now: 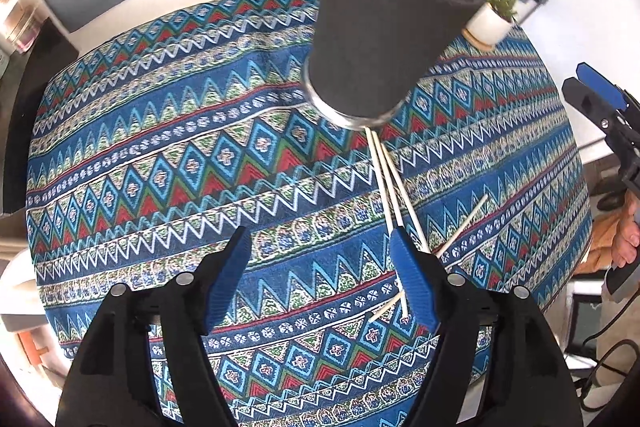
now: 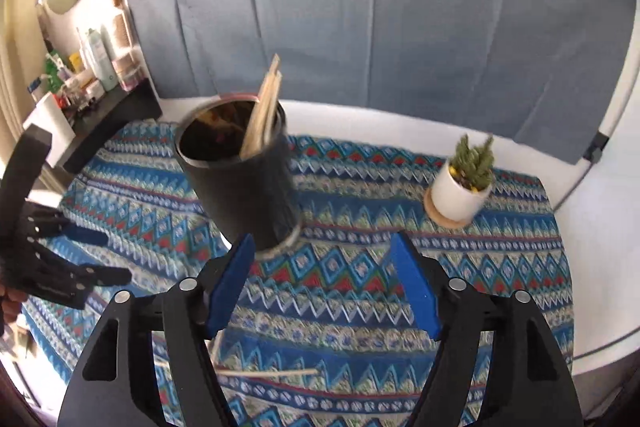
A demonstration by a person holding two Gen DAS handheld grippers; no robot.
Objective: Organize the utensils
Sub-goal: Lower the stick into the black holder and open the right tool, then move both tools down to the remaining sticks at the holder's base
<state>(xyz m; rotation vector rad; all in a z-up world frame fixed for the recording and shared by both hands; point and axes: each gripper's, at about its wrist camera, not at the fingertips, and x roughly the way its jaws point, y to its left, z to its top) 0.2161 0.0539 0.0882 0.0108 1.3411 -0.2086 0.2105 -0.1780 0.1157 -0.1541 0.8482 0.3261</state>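
Patterned blue cloth-covered table (image 1: pixel 160 155): thin pale wooden sticks (image 1: pixel 390 183) lying lengthwise beside spread left tongs (image 1: pixel 320 259), nearer than spread right tongs (image 2: pixel 324 263).

No text, label, brand, number or sign can be read in either view. The bottles (image 2: pixel 98 61) on the shelf at the far left of the right wrist view carry labels, but they are too small and blurred to make out.
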